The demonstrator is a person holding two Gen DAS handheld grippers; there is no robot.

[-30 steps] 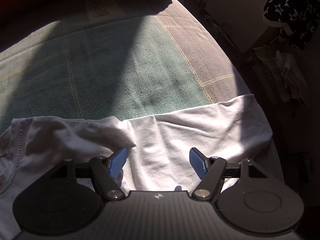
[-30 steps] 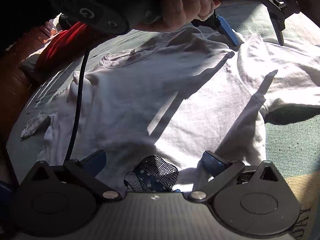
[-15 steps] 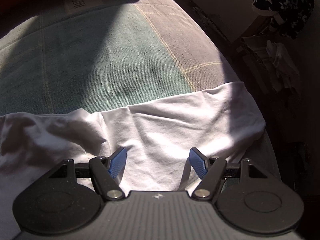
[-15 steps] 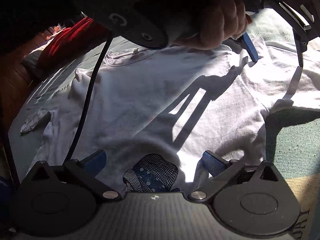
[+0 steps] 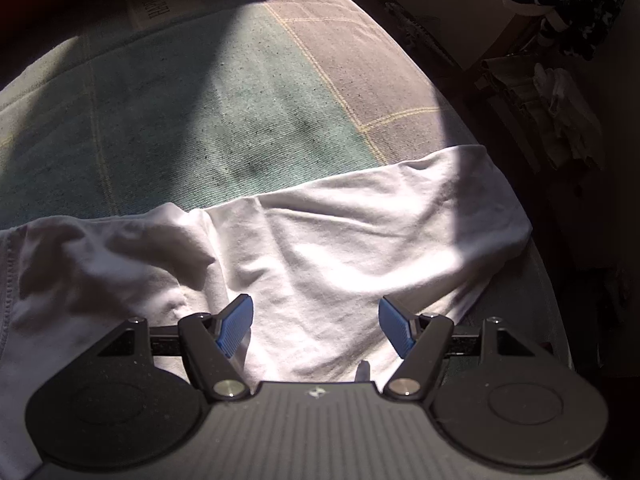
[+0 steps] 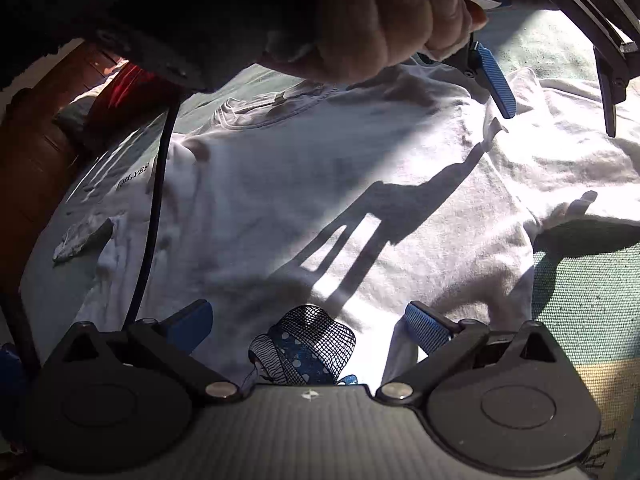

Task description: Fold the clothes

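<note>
A white T-shirt (image 6: 304, 200) lies spread face up on a bed covered by a green-and-tan checked blanket (image 5: 224, 112), laid flat and open as a garment must be before any fold can begin. Its collar (image 6: 276, 112) sits toward the far side in the right wrist view, while a blue printed figure (image 6: 308, 344) on the chest shows just in front of the right hand-held gripper (image 6: 308, 324).

The left hand-held gripper (image 5: 316, 318), gripped by a person's hand (image 6: 384, 20), hangs steeply nose-down over the short sleeve (image 5: 120, 256) and side panel, its blue pads (image 5: 236, 322) standing wide apart with only loose cloth beneath them and nothing pinched. That position, above the rumpled sleeve where it has bunched against the body of the shirt, suggests the sleeve side is being lined up as the first edge to take or smooth.

The right hand-held gripper is likewise spread wide and empty, angled down over the lower chest; it appears to be waiting to take the matching hold further along the same garment. A black cable (image 6: 154, 216) trails across the shirt's other shoulder.

Hard sunlight throws the shadow of the left tool across the fabric. The far end of the shirt droops toward the bed's edge (image 5: 536, 264), a spot where cloth could slide off once lifted. Folding itself does not look to have started.
</note>
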